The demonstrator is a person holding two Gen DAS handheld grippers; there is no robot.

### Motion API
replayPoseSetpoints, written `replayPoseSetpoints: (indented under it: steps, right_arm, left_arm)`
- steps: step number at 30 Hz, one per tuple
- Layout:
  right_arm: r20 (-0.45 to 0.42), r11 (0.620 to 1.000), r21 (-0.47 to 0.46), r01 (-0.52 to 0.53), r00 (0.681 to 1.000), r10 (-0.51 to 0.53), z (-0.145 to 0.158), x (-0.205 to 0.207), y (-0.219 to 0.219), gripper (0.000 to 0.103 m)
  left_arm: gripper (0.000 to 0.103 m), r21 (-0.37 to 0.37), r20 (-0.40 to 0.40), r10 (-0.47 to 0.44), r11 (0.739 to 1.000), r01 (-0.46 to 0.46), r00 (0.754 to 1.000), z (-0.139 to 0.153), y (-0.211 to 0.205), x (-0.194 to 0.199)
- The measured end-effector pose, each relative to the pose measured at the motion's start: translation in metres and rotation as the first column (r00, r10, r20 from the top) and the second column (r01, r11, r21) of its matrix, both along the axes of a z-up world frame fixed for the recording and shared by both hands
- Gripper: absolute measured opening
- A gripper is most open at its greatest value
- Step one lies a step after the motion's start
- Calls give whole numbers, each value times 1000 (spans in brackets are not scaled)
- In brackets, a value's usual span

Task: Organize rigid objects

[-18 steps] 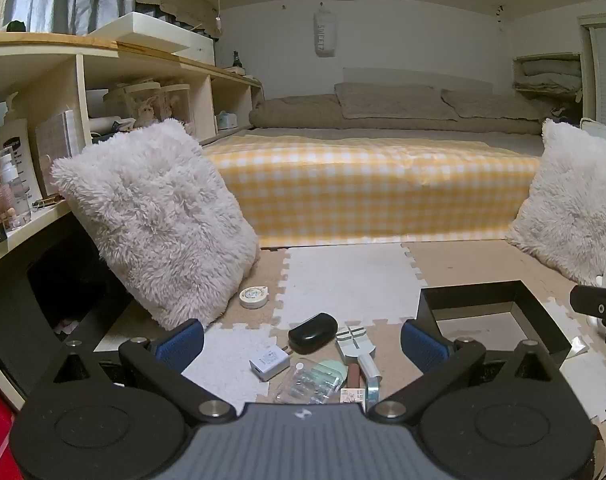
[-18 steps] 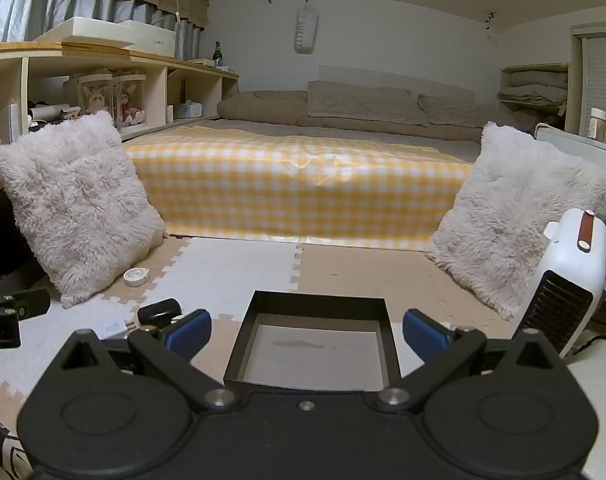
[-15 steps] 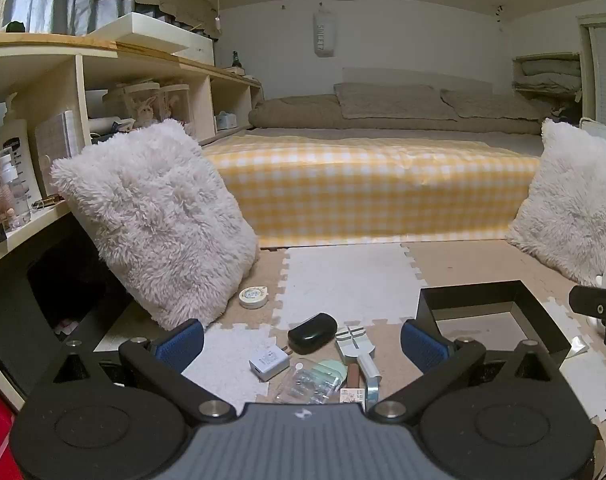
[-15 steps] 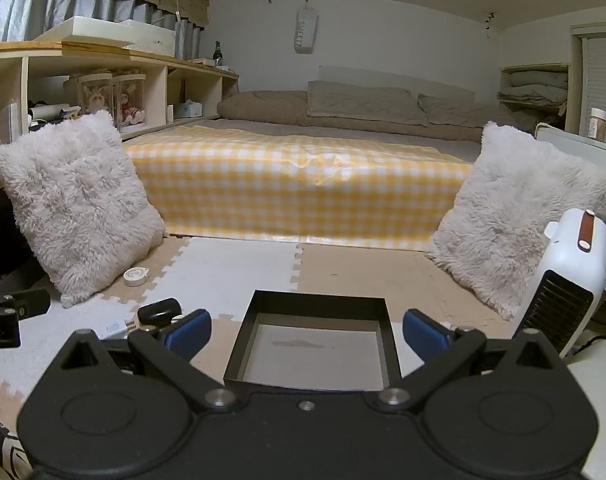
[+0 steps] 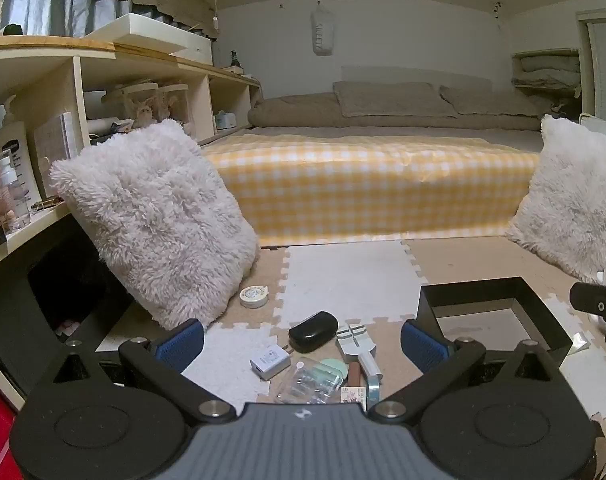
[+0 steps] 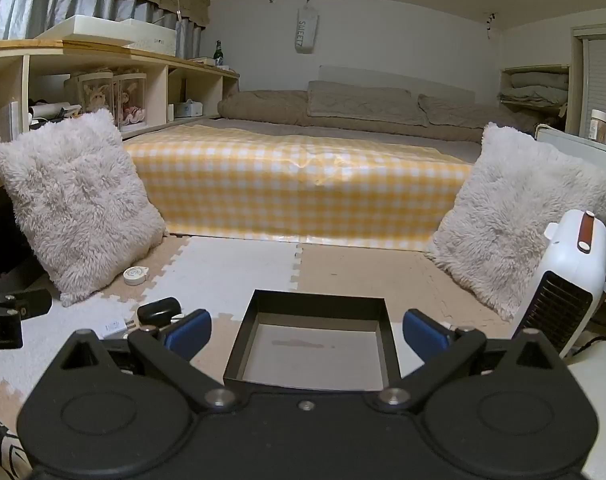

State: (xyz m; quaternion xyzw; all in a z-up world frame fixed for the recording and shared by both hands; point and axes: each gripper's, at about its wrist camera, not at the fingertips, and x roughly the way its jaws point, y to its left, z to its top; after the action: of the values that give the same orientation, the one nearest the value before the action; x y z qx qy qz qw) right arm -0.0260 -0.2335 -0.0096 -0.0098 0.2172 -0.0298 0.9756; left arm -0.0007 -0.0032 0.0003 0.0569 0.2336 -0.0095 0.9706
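Note:
Small items lie in a cluster on the foam floor mat: a black case (image 5: 313,331), a white charger (image 5: 270,362), a clear plastic packet (image 5: 309,385), a pale green tool (image 5: 356,338) and a small tube (image 5: 371,365). A round tape measure (image 5: 254,296) sits apart by the left pillow. An empty black tray (image 6: 311,344) stands to the right of the cluster. My left gripper (image 5: 302,345) hovers open above the cluster. The right gripper (image 6: 307,333) is open over the tray. Neither holds anything. In the right wrist view the case (image 6: 159,309) and charger (image 6: 116,326) show at lower left.
Fluffy pillows (image 5: 159,220) (image 6: 515,216) lean at left and right in front of a yellow checked mattress (image 6: 299,184). Wooden shelves (image 5: 43,92) run along the left wall. A white fan heater (image 6: 571,280) stands right of the tray.

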Motion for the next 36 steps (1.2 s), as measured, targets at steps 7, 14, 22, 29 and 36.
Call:
replayPoseSetpoints:
  steps: [7, 14, 22, 29, 36]
  right_arm:
    - [-4, 1000, -3, 0, 1000, 0, -1, 3, 0, 103]
    - [-3, 1000, -3, 0, 1000, 0, -1, 2, -1, 103]
    - [-4, 1000, -4, 0, 1000, 0, -1, 2, -1, 103]
    - [-4, 1000, -5, 0, 1000, 0, -2, 2, 0, 103]
    - [-5, 1000, -5, 0, 1000, 0, -2, 2, 0, 103]
  left_arm:
    - [103, 1, -1, -1, 1000, 1, 1000, 0, 0, 0]
    - [103, 0, -2, -2, 1000, 2, 1000, 0, 0, 0]
    - [103, 1, -3, -1, 1000, 1, 1000, 0, 1, 1]
    - [103, 1, -4, -2, 1000, 2, 1000, 0, 1, 1]
    - [103, 1, -5, -3, 1000, 3, 1000, 0, 1, 1]
